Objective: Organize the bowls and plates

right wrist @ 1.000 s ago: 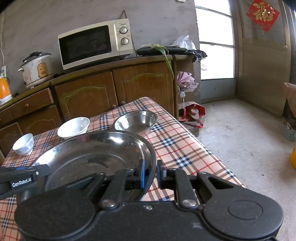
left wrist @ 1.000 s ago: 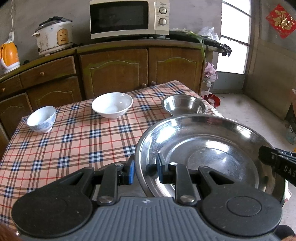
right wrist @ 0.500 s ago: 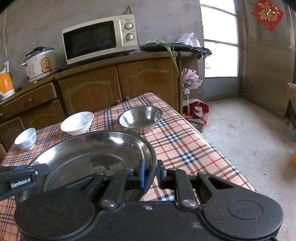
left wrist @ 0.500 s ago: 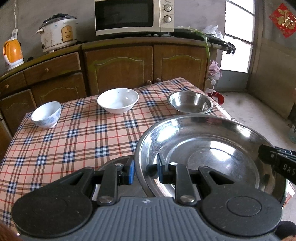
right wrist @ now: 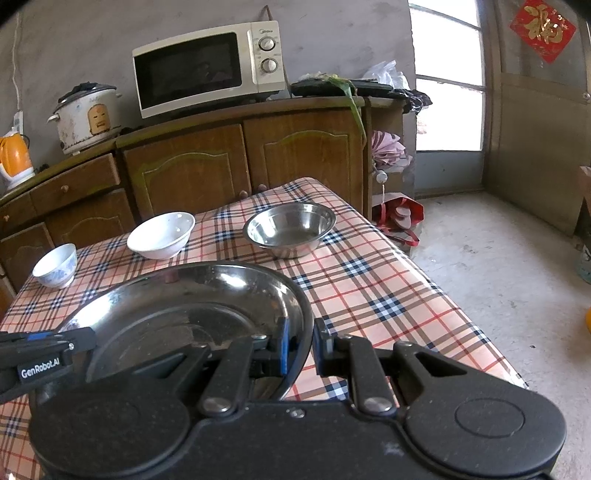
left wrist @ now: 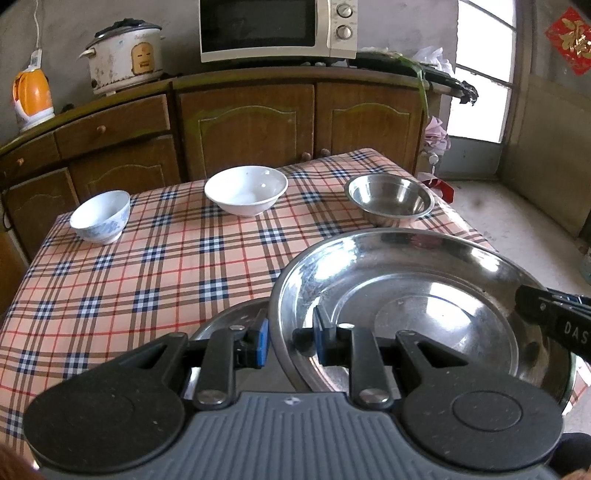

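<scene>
A large steel plate (left wrist: 424, 295) is held just above the plaid table (left wrist: 147, 277). My left gripper (left wrist: 291, 338) is shut on its left rim, and my right gripper (right wrist: 301, 345) is shut on its right rim (right wrist: 192, 306). Each gripper shows in the other's view, the right gripper (left wrist: 554, 317) at the right edge and the left gripper (right wrist: 44, 350) at the left. The edge of a second steel plate (left wrist: 225, 321) peeks out beneath the held one. Across the far side stand a small blue-patterned bowl (left wrist: 99, 216), a white bowl (left wrist: 245, 190) and a steel bowl (left wrist: 389, 199).
Behind the table runs a wooden cabinet (left wrist: 251, 125) with a microwave (left wrist: 277, 29), a rice cooker (left wrist: 125, 55) and an orange kettle (left wrist: 31, 96) on top. To the right of the table's edge (right wrist: 461, 332) lies bare concrete floor (right wrist: 517, 277).
Both grippers keep their hold on the plate's rim. The bowls and cabinet have drifted only slightly in both views.
</scene>
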{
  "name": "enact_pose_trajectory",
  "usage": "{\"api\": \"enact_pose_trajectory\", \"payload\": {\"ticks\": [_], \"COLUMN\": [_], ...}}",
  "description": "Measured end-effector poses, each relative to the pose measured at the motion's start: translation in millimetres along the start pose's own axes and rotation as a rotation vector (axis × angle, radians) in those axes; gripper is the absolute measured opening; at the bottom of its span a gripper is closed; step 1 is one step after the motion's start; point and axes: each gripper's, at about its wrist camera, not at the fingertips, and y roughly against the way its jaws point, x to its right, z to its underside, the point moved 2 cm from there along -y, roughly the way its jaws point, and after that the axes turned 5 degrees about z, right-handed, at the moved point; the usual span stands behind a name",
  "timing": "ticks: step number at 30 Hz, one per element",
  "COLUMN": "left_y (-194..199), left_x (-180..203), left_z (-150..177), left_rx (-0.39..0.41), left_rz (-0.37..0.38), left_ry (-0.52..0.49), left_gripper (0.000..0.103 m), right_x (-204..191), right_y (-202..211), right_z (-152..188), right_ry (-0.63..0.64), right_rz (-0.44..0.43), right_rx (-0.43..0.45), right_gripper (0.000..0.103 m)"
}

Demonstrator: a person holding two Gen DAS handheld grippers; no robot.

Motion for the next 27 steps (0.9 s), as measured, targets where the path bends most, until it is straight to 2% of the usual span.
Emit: {"api": "enact_pose_trajectory", "payload": {"ticks": [27], "left_y": [-0.2], "left_x": [-18.0], "left_z": [12.0], "left_rx": [-0.033], "left_rz": [-0.024], "left_ry": [0.024], "left_gripper": [0.023], "right_x": [-20.1], "right_y": [-9.5], "right_z": [10.8], "right_ry": [0.040], "right_rz": [-0.027], "right_rx": [-0.038], "right_gripper": [0.019]}}
